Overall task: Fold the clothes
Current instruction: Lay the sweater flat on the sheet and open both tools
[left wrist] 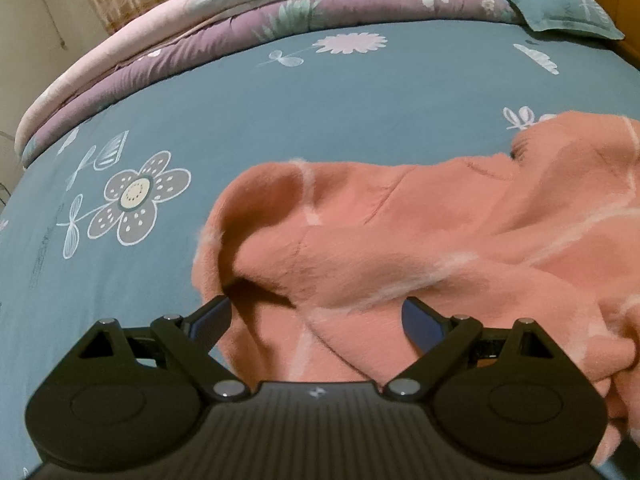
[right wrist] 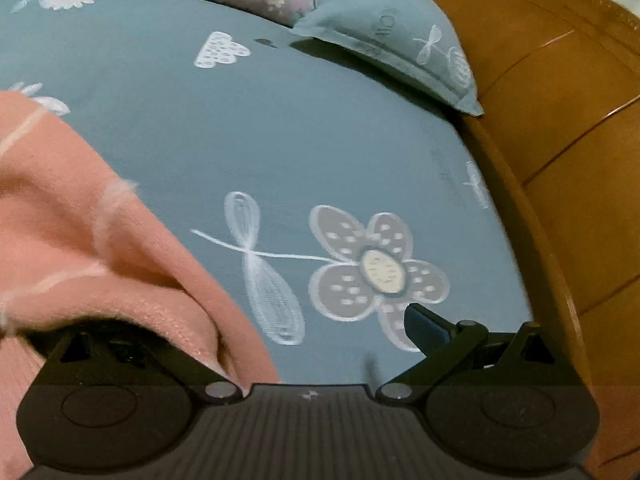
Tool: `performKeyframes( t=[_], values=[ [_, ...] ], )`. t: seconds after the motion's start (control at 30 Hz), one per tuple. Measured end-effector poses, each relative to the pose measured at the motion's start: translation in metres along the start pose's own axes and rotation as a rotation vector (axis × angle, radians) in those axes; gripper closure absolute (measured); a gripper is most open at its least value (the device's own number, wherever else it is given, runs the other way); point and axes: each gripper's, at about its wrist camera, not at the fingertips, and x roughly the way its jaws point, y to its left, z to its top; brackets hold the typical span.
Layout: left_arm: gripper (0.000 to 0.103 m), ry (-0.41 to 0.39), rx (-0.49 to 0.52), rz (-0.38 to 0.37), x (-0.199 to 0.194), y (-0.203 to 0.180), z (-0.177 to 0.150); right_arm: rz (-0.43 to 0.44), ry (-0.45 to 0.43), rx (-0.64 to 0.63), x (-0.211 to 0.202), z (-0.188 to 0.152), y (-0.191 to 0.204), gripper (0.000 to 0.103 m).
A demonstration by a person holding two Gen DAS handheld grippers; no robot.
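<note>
Quilts (left wrist: pixel 224 36) and pillow (right wrist: pixel 400 40) edge the bed; both grippers' fingers (left wrist: pixel 212 316) gape over the sweater (left wrist: pixel 400 232)

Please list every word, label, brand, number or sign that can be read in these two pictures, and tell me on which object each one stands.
None can be read.
Pillow: grey printed letters, turned sideways and too blurred to read.
Bed sheet: faint grey print near its right edge, too small and blurred.
Right hand-held gripper: a small pale mark on the body, a symbol, not text.
Pink garment: no text.
</note>
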Motion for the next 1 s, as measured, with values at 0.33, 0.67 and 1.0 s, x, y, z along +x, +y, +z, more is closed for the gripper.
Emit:
performKeyframes(
  t=[0.33,0.67,1.0],
  values=[
    [0.011,-0.027,0.006,-0.032,-0.009,-0.003,0.002,-0.053,0.119,0.098,0.033,-0.01,-0.035,0.0],
    [0.011,-0.108,-0.062,-0.149,-0.029,0.0,0.02,0.322,-0.072,0.029,-0.067,0.007,0.005,0.0],
    [0.009,-0.042,0.067,-0.362,-0.018,-0.051,0.01,0.792,-0.133,-0.059,-0.101,0.019,0.135,0.0]
  ],
)
